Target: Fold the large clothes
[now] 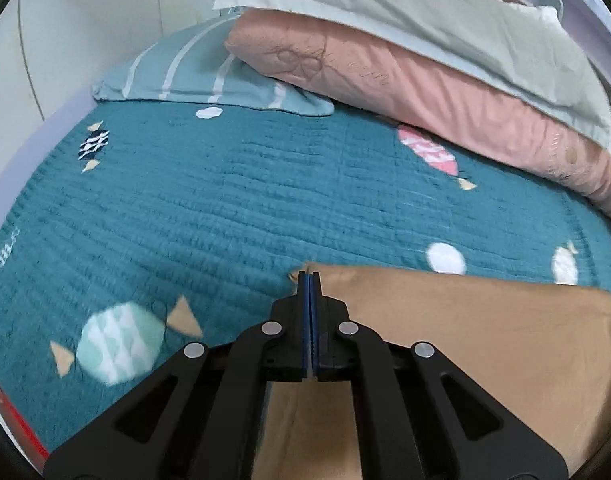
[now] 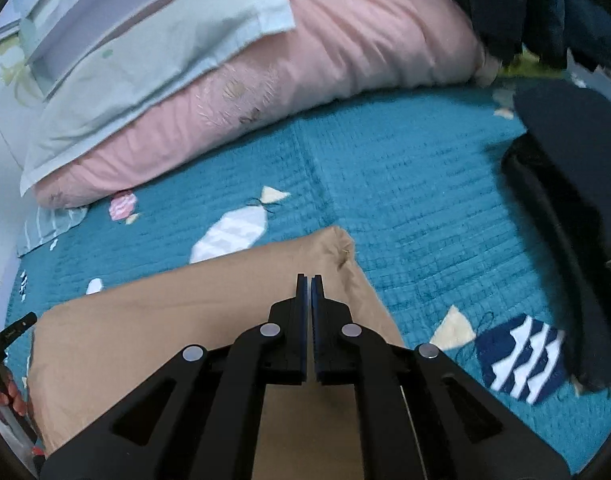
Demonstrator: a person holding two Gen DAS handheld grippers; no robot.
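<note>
A tan garment point(image 1: 485, 340) lies folded flat on the teal bedspread point(image 1: 225, 200). It also shows in the right wrist view point(image 2: 165, 320). My left gripper point(image 1: 309, 280) is shut, its tips over the garment's far left corner; I cannot tell whether cloth is pinched between them. My right gripper point(image 2: 309, 282) is shut, its tips above the garment near its far right corner point(image 2: 337, 240), with nothing visibly held.
A pink quilt point(image 1: 425, 92) with a pale green pillow point(image 1: 425, 12) on top lies along the far side. A striped blue pillow point(image 1: 209, 76) lies at far left. Dark clothes point(image 2: 577, 184) are piled at right. The left gripper's handle and the hand holding it point(image 2: 5, 380) show at lower left.
</note>
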